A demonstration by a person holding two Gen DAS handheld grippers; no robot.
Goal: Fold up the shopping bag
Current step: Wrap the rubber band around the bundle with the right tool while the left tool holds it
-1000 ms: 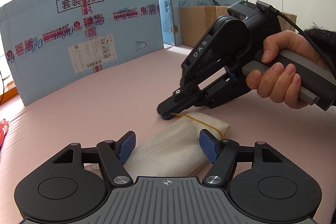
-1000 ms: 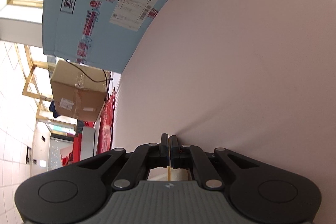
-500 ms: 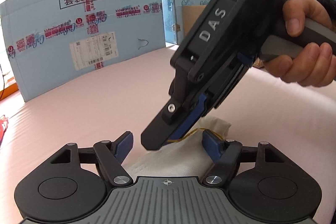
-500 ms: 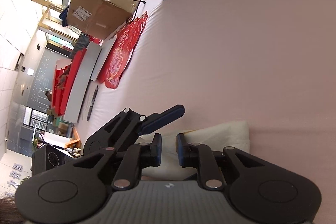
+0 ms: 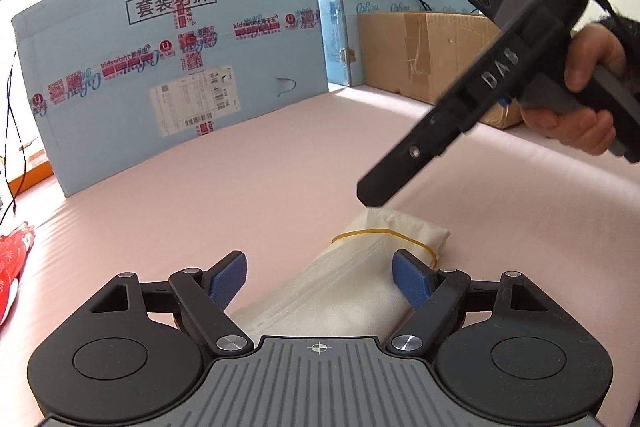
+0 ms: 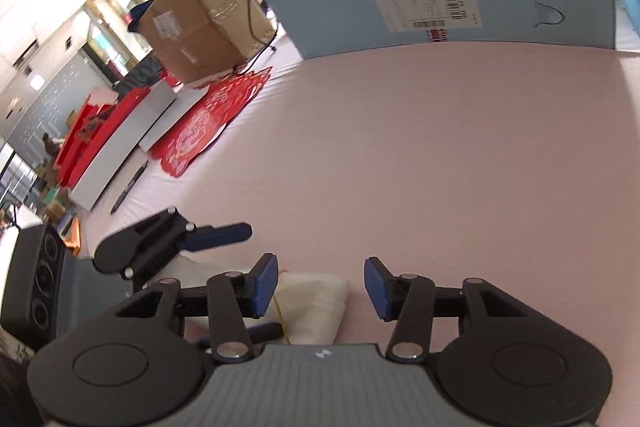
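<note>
Blue carton (image 5: 172, 67) behind banded bag (image 5: 360, 279) (table (image 5: 280, 167))

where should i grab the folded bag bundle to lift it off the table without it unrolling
Probably across the long sides of the folded bag, beside the yellow rubber band that cinches its far end. The bundle lies flat and narrow on the pink table, so come from above, one of the fingers on each long edge, as the left gripper already straddles it.
</note>
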